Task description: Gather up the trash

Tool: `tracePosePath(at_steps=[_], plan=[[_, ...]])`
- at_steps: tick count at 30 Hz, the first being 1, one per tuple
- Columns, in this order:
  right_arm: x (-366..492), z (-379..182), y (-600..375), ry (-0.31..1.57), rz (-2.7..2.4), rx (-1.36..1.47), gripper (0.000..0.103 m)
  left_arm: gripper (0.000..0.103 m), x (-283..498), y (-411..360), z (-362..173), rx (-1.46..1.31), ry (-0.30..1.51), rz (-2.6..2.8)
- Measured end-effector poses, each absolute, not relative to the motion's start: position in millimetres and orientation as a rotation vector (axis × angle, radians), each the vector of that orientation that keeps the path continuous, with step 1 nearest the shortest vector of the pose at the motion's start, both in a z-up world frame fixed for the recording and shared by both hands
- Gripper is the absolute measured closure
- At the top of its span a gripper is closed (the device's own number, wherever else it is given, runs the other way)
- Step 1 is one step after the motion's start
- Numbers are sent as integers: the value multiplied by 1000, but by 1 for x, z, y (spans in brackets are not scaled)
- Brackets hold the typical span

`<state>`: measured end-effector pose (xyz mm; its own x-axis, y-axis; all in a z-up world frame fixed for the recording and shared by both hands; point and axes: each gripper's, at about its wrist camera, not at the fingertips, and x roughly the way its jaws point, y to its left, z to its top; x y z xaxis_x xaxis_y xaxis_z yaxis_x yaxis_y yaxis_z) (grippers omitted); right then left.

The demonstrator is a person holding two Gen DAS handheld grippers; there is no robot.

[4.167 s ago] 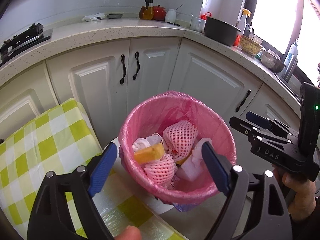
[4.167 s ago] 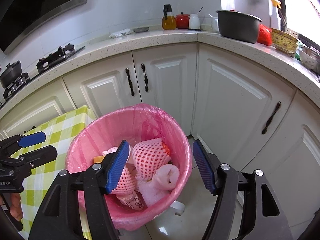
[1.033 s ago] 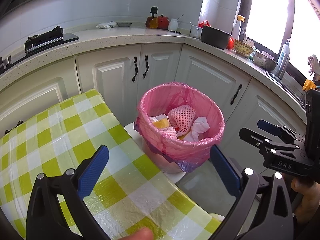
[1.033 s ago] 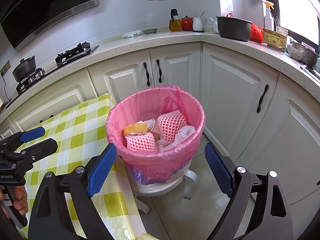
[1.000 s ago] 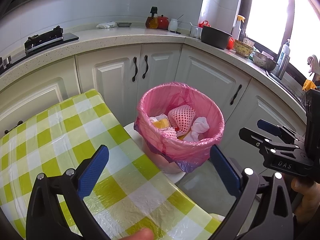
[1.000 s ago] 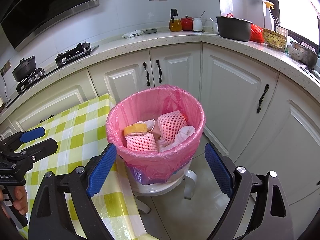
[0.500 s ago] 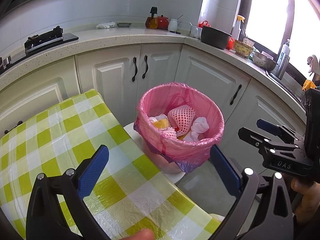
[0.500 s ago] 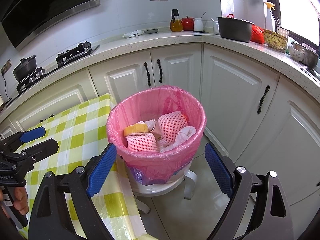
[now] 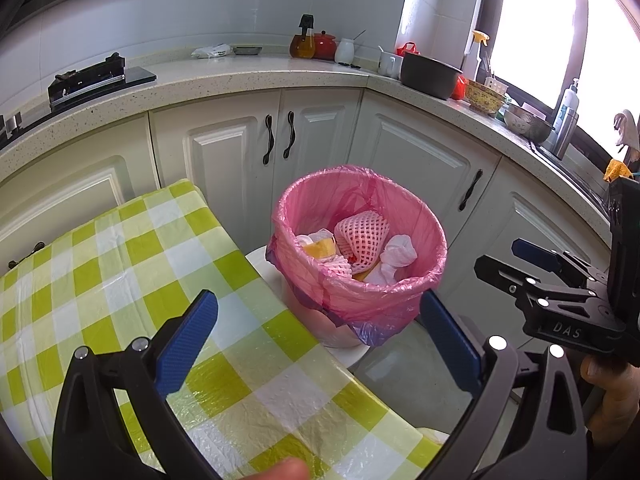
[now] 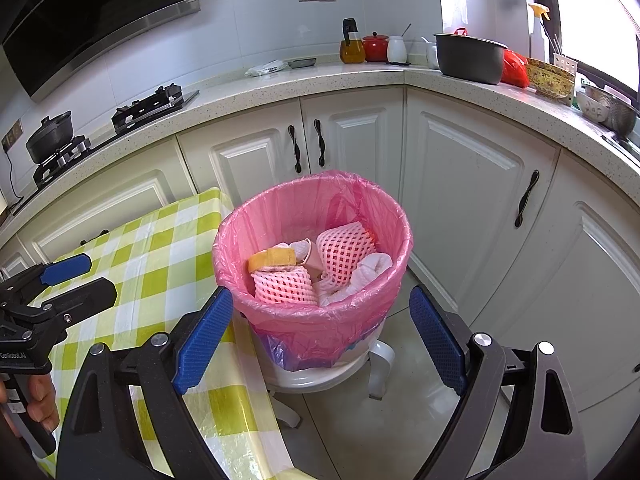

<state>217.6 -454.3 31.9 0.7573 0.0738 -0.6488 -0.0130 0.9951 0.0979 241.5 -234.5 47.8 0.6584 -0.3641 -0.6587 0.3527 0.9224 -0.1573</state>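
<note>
Pink liner and bin [image 10: 316,280] now sit farther ahead of my right hand-held gripper [image 10: 320,332] than a few seconds ago; I've drawn both back. My left hand-held gripper [image 9: 320,332] and the right are released, empty. Trash [image 10: 344,256] lies inside the bin, tabletop [image 9: 120,272] bare; collecting looks finished.

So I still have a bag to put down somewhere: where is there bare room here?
The checked tablecloth is bare from its edge beside the pink-lined bin back toward the cabinets. The counter is bare between the stove and the white packet. The corner by the grey pot is crowded, and the bin holds trash.
</note>
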Motion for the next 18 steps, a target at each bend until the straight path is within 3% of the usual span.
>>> tracePosePath(at_steps=[18], plan=[[219, 31, -454, 712, 52, 89, 18, 5, 241, -237, 50, -12, 747, -407]])
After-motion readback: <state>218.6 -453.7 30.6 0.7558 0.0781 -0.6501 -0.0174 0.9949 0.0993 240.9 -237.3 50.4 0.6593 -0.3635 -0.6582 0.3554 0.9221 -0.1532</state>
